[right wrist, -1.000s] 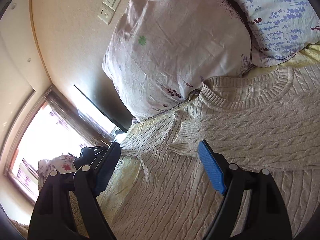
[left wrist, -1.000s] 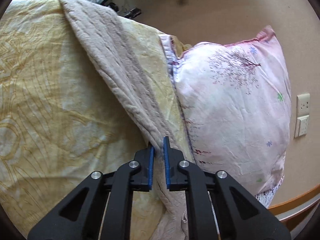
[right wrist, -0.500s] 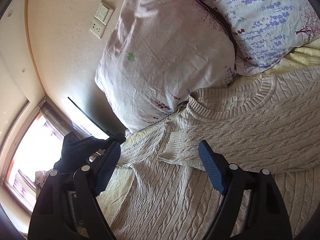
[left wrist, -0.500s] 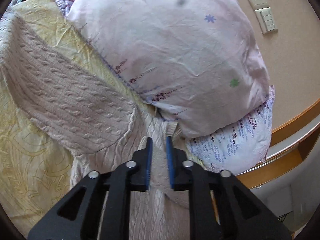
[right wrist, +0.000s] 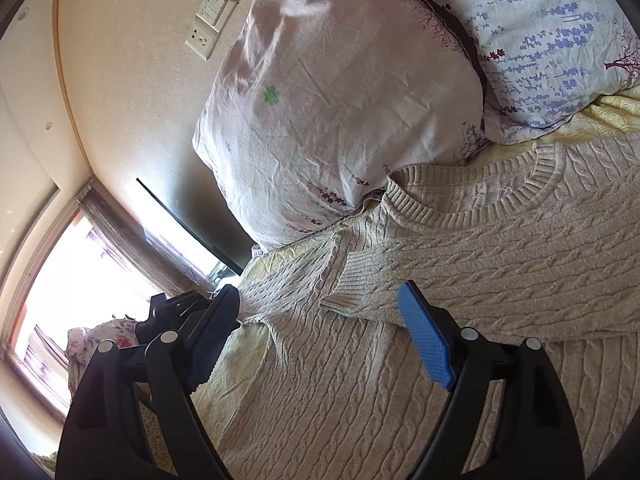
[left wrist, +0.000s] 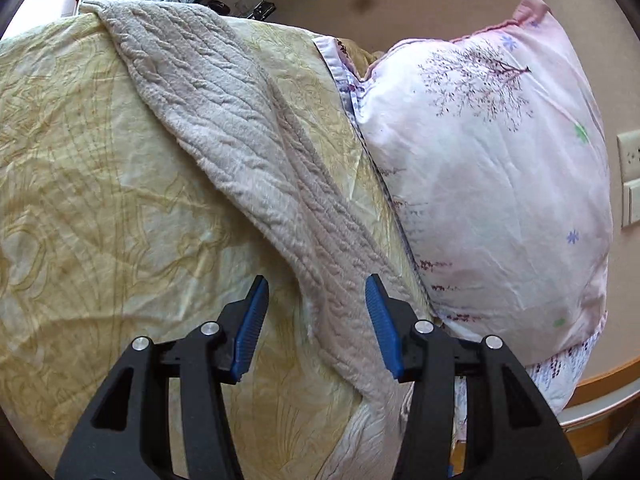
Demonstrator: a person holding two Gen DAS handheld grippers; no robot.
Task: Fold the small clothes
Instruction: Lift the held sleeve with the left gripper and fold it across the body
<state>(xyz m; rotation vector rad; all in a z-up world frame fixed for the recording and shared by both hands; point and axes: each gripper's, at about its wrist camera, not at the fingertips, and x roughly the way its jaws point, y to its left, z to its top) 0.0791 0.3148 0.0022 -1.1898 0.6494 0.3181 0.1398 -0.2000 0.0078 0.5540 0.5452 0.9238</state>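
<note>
Left wrist: claw [left wrist: 316, 300] open astride sleeve [left wrist: 248, 152] edge; pillow [left wrist: 500, 184] beside.

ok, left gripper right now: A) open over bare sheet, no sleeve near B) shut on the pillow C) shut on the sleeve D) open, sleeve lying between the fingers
D: the left gripper has its blue pads spread wide, and the sleeve runs across the sheet between them, ungripped.
</note>
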